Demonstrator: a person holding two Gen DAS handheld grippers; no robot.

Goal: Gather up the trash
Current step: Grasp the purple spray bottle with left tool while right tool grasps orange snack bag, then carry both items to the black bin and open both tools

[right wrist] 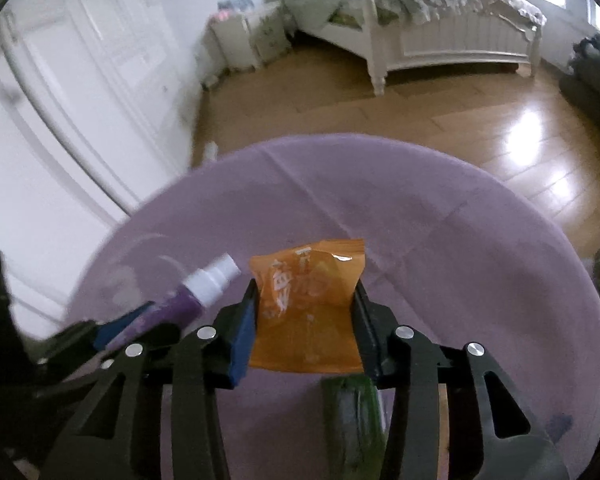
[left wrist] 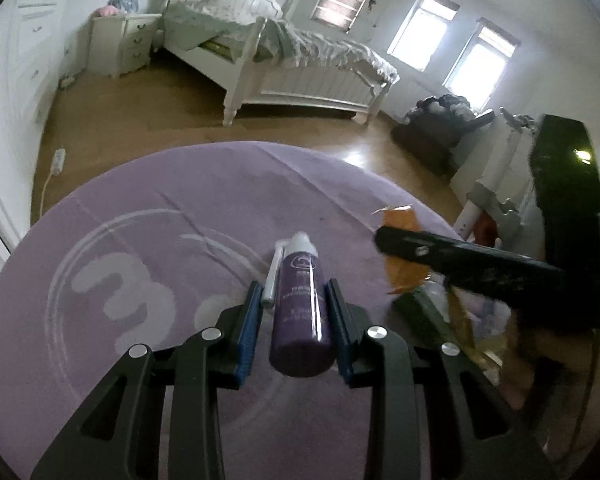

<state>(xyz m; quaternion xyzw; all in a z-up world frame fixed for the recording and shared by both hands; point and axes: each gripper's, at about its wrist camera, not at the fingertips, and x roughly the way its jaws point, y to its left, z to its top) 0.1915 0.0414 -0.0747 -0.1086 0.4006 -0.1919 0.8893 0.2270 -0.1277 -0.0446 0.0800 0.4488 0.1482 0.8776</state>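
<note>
- Trash here is three pieces, all held or lying over the round purple rug [left wrist: 160, 216]: a purple spray bottle, an orange snack wrapper and a green packet.
- The rug is the largest thing near the grippers; it lies on the wooden floor [right wrist: 420, 96], with a pale numeral and ring pattern on its near side.
- Beyond it stands a white bed [left wrist: 284, 64] with rumpled grey bedding, and a white nightstand [left wrist: 124, 42] just beside the headboard. A dark heap of clothes [left wrist: 440, 124] sits under the windows.
- The left gripper [left wrist: 294, 306] has its blue-padded fingers [left wrist: 252, 312] drawn in on either side of the purple spray bottle [left wrist: 302, 312], pinching it. The bottle points away from the camera, white cap forward, lifted above the rug.
- The right gripper [right wrist: 305, 312] is closed on the orange snack wrapper [right wrist: 306, 308], which is squeezed between its two fingers and crumples upward at the top. From the left wrist view the same wrapper [left wrist: 400, 256] shows behind the dark finger of the right gripper, just to the right of the bottle.
- The green packet [right wrist: 354, 424] lies below the wrapper, close under the right gripper; it is blurred and I cannot tell what it is.
</note>
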